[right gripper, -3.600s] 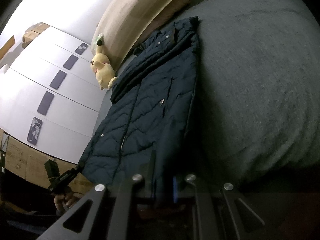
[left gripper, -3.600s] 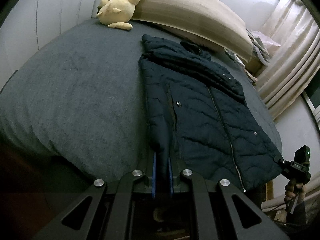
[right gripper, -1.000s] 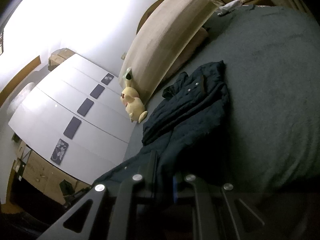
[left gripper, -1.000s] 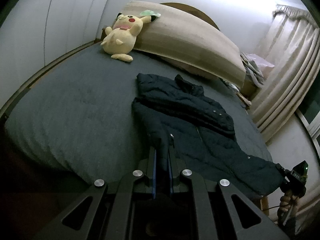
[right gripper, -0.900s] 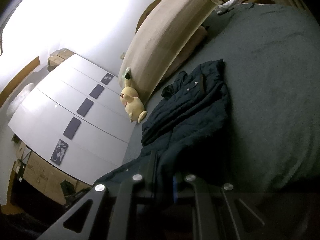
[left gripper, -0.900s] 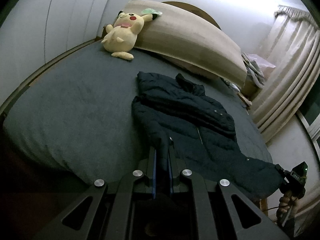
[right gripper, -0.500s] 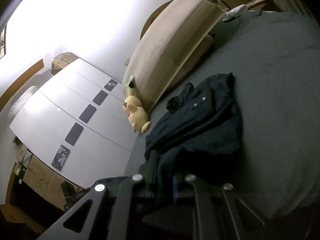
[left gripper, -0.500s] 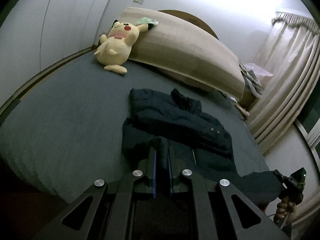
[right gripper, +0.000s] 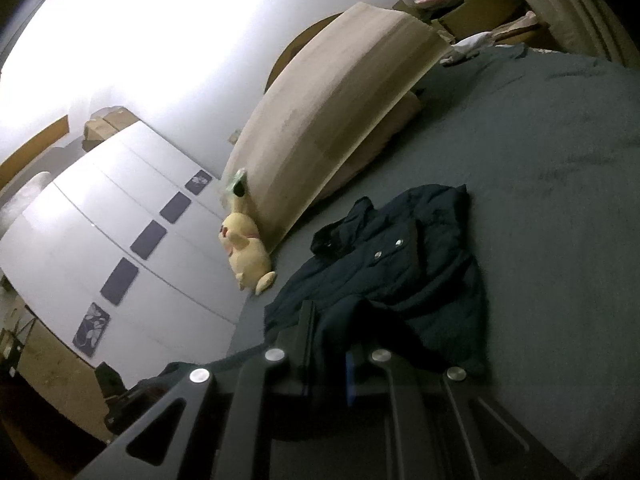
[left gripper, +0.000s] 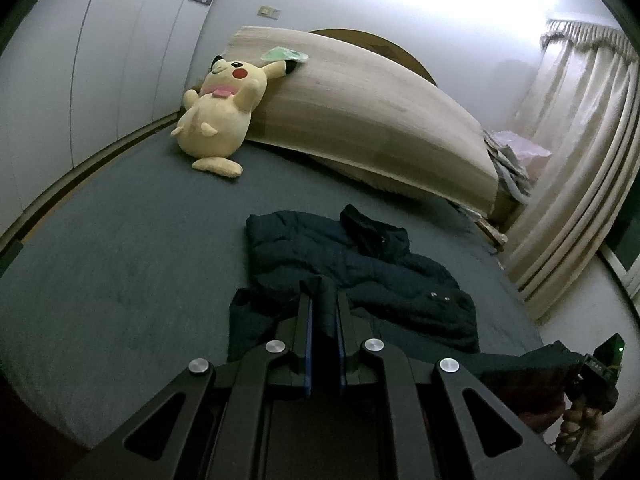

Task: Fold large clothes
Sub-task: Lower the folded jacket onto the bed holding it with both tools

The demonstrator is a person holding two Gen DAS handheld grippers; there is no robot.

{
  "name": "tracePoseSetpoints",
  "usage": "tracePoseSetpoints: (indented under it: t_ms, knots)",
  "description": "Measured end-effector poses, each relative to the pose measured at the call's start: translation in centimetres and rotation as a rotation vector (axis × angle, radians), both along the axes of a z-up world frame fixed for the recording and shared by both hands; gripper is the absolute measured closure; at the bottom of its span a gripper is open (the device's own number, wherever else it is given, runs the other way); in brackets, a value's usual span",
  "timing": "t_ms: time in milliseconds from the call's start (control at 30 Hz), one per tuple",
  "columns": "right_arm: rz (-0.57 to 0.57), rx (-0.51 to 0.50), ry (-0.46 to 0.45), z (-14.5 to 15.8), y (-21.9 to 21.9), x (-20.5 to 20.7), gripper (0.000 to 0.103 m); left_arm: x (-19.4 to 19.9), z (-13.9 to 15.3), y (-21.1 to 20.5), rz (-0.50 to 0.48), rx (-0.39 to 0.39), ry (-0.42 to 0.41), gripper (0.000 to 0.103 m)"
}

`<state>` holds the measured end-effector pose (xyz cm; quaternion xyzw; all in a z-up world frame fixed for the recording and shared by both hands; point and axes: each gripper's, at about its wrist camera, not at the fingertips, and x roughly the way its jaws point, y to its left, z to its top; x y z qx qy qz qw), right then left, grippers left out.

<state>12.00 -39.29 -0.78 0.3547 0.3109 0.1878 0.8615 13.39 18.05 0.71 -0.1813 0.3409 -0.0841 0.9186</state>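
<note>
A dark navy quilted jacket (left gripper: pixel 360 272) lies on the grey bed (left gripper: pixel 120 264), its collar end toward the headboard and its lower part lifted and doubled over toward the collar. My left gripper (left gripper: pixel 323 300) is shut on one hem corner of the jacket. My right gripper (right gripper: pixel 332 320) is shut on the other hem corner, with dark fabric bunched between its fingers. In the right wrist view the jacket (right gripper: pixel 400 276) shows its snap buttons. The right gripper (left gripper: pixel 600 372) and the hand that holds it appear at the lower right of the left wrist view.
A yellow plush toy (left gripper: pixel 220 116) leans on the beige headboard cushion (left gripper: pixel 360 120) at the bed's far end. White wardrobe doors (right gripper: pixel 120 240) line one side, curtains (left gripper: pixel 580 160) the other. Cardboard boxes and clutter (right gripper: pixel 460 0) sit beyond the headboard.
Both grippers have carried the jacket's hem forward toward the collar and slightly up. The jacket now looks much shorter and more bunched than before.
</note>
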Motion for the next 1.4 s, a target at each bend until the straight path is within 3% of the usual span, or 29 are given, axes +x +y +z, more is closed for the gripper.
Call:
tracePoseSetpoints:
  t_ms: [967,1400]
  knots:
    - [-0.085,-0.275,0.042,1.4,3.4,6.2,0.091,5.0,-1.1,-1.3,0.046,0.088,0.021,0.093]
    - [-0.081,-0.291,0.051,1.0,3.5,7.7,0.091,6.8,-1.7,-2.0,0.05,0.126,0.035,0.093]
